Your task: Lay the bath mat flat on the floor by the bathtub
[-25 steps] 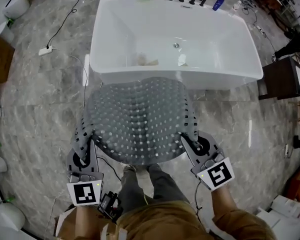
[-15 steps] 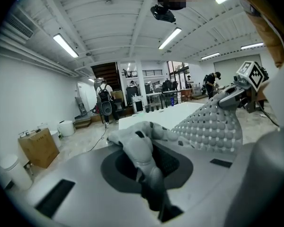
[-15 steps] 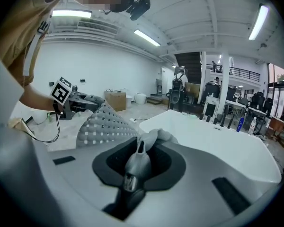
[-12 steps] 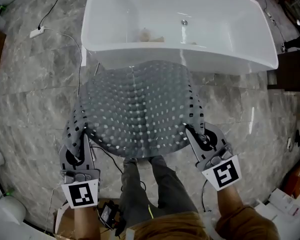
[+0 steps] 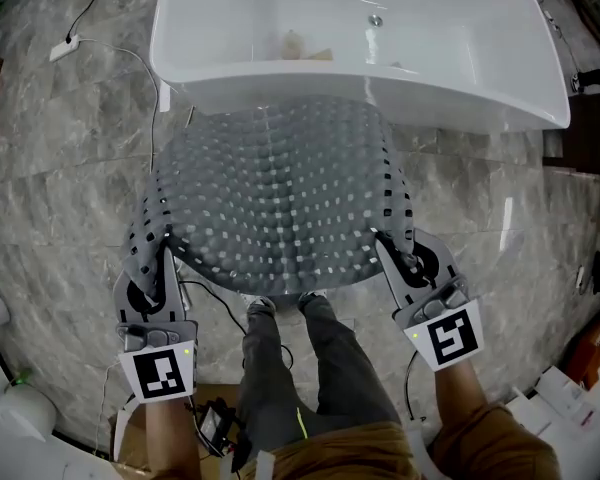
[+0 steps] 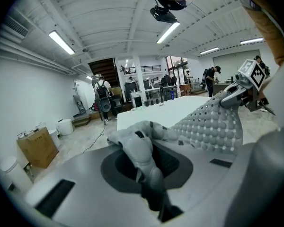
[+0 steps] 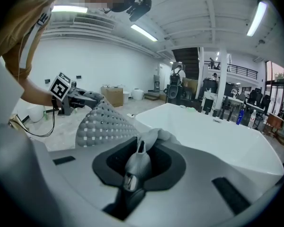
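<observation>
A grey bath mat [image 5: 280,193] with rows of square holes hangs spread in the air between my two grippers, just in front of the white bathtub [image 5: 360,93]. My left gripper [image 5: 158,268] is shut on the mat's near left corner, which shows bunched up between the jaws as grey mat [image 6: 142,150] in the left gripper view. My right gripper [image 5: 392,250] is shut on the near right corner, a pinched fold of mat [image 7: 139,160] in the right gripper view. The mat's far edge reaches the tub's front wall; whether it touches the floor is hidden.
Grey marble floor [image 5: 60,188] surrounds the tub. A white cable [image 5: 130,58] runs over the floor at the left. The person's legs and shoes [image 5: 280,313] stand right below the mat's near edge. Dark furniture [image 5: 590,138] stands at the right, white containers [image 5: 10,408] at the lower left.
The mat and both grippers have shifted a little toward the tub, and the head view has tipped down, so the tub sits higher in the picture. Both grips are unchanged.
</observation>
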Demonstrator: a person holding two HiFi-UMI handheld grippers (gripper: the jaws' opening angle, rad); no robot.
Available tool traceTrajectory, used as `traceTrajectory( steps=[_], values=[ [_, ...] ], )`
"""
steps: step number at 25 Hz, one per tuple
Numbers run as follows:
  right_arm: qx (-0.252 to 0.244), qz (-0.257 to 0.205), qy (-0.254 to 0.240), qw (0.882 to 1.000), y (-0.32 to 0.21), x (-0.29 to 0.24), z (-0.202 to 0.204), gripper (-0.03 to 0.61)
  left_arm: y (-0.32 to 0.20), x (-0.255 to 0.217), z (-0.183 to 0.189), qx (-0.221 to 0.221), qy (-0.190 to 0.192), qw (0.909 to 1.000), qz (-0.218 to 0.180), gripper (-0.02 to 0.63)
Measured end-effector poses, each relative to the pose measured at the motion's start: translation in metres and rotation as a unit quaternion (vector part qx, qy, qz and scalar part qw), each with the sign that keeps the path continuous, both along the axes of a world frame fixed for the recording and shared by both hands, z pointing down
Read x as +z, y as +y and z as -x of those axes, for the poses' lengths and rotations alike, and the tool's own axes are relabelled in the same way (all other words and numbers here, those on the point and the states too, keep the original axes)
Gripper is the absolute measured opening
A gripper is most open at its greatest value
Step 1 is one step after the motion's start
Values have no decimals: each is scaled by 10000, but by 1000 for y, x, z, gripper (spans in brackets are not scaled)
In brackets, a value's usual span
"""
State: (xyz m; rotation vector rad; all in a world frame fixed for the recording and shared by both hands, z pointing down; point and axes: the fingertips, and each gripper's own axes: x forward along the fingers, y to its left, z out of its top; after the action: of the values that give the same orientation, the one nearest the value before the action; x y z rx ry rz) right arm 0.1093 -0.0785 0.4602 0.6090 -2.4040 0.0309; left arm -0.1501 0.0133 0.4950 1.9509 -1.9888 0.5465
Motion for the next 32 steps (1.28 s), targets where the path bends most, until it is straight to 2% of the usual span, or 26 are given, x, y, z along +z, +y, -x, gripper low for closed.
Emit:
traceTrajectory(
  steps=[23, 32],
  values=[
    [168, -383, 86, 9991, 4, 18, -9, 52, 5, 13, 1, 460, -456, 9978, -123, 44],
    [297, -478, 28, 9984, 10, 31, -24, 52, 4, 9, -2, 815, -729, 9932, -393, 44]
  ],
)
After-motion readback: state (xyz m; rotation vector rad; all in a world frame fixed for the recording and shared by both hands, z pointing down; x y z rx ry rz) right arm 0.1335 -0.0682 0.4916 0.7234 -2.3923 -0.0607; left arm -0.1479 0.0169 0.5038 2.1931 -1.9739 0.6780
